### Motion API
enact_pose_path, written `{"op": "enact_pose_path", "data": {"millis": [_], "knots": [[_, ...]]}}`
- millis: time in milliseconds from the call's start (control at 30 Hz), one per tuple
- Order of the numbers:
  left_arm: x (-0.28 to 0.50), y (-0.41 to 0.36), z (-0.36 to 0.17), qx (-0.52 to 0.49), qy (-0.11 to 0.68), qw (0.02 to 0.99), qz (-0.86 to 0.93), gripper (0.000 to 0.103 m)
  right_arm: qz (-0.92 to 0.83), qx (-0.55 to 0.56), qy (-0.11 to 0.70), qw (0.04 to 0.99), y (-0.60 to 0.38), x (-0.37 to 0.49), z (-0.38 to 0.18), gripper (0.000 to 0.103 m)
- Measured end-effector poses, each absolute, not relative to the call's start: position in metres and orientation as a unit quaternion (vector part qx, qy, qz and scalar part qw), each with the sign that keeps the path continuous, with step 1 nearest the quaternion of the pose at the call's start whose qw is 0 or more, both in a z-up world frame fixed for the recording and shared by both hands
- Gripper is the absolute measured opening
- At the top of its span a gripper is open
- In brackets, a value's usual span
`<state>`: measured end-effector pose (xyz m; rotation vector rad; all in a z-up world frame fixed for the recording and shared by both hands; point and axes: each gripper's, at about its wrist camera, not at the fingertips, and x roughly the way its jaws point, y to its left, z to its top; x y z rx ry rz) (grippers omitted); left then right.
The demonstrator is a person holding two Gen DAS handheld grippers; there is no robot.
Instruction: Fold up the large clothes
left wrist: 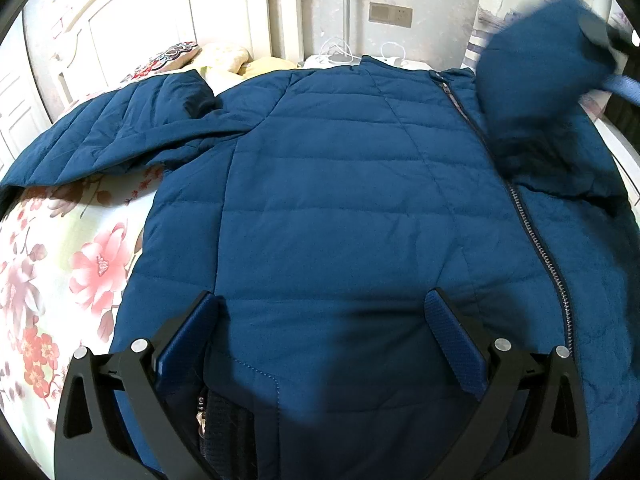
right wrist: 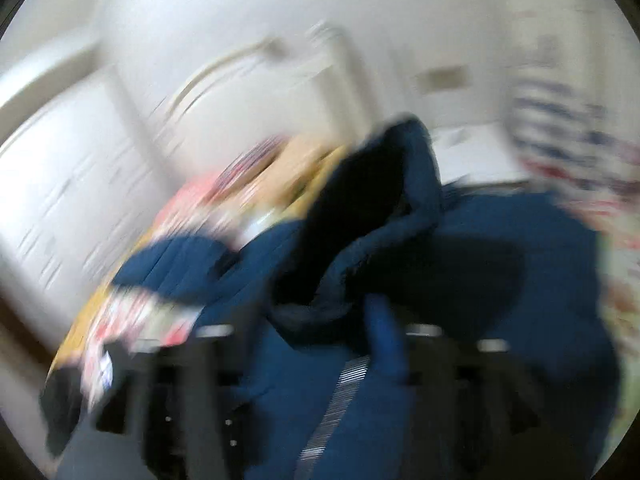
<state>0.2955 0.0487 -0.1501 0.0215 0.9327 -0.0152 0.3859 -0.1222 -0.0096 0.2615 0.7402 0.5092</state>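
both tongs work the blue quilted jacket point(left wrist: 340, 200), which lies front-up and zipped on the floral bedsheet point(left wrist: 80, 264). left gripper point(left wrist: 320, 320) hovers over the hem with its jaws spread wide, gripping nothing. right gripper point(left wrist: 600, 36) shows at the far right of the left view, raised, with the jacket's right sleeve point(left wrist: 532, 92) bunched up under it; it looks clenched on that sleeve, though its own view is smeared with motion blur and the jaws cannot be made out there, so i cannot tell for sure.

the step in hand appears to be folding the right sleeve in over the chest. to do it well, carry the cuff across the zipper point(left wrist: 536, 236) and lay it flat along the body rather than dropping it in a heap; padded fabric springs back, so press it down before letting go. the left tongs could pin the hem meanwhile so the body does not slide.

the other sleeve point(left wrist: 100, 140) lies stretched out toward the pillows point(left wrist: 224, 60) and headboard point(left wrist: 140, 8), not yet folded.
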Motion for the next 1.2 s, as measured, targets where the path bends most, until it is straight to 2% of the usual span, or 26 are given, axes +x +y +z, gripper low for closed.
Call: {"op": "enact_pose_path", "data": {"millis": [100, 300, 367, 500, 600, 667, 700, 767, 833, 867, 933, 1000, 1200], "knots": [[0.294, 0.053, -0.149, -0.004, 0.447, 0.894, -0.015, 0.099, 0.256, 0.114, 0.349, 0.894, -0.114, 0.387, -0.009, 0.078], [0.296, 0.063, -0.146, -0.037, 0.444, 0.895, -0.032, 0.099, 0.141, 0.177, 0.332, 0.916, -0.200, 0.354, -0.021, 0.078], [0.298, 0.071, -0.142, -0.075, 0.444, 0.891, -0.051, 0.099, 0.086, 0.179, 0.344, 0.918, -0.231, 0.342, -0.035, 0.078], [0.329, 0.103, -0.130, -0.234, 0.434, 0.864, -0.098, 0.099, 0.012, 0.194, 0.367, 0.910, -0.272, 0.326, -0.076, 0.078], [0.361, 0.108, -0.127, -0.278, 0.437, 0.851, -0.088, 0.098, -0.001, 0.227, 0.386, 0.894, -0.285, 0.322, -0.108, 0.078], [0.381, 0.103, -0.128, -0.283, 0.443, 0.847, -0.083, 0.096, 0.006, 0.241, 0.383, 0.892, -0.287, 0.318, -0.111, 0.078], [0.394, 0.101, -0.130, -0.285, 0.443, 0.846, -0.077, 0.093, 0.010, 0.246, 0.381, 0.891, -0.288, 0.317, -0.113, 0.079], [0.414, 0.097, -0.137, -0.287, 0.448, 0.845, -0.058, 0.079, 0.016, 0.256, 0.376, 0.890, -0.292, 0.312, -0.116, 0.079], [0.427, 0.092, -0.140, -0.275, 0.442, 0.853, -0.028, 0.058, 0.024, 0.272, 0.369, 0.888, -0.292, 0.311, -0.117, 0.079], [0.432, 0.084, -0.139, -0.249, 0.446, 0.860, -0.013, 0.054, 0.028, 0.281, 0.366, 0.887, -0.295, 0.311, -0.119, 0.079], [0.434, 0.073, -0.132, -0.212, 0.447, 0.869, -0.012, 0.030, 0.034, 0.292, 0.361, 0.885, -0.295, 0.306, -0.120, 0.079], [0.427, 0.073, -0.114, -0.208, 0.420, 0.883, -0.023, 0.019, 0.035, 0.293, 0.360, 0.885, -0.293, 0.305, -0.119, 0.079], [0.382, 0.094, -0.035, -0.215, 0.317, 0.923, -0.040, 0.015, 0.037, 0.299, 0.357, 0.884, -0.294, 0.306, -0.119, 0.079]]}}
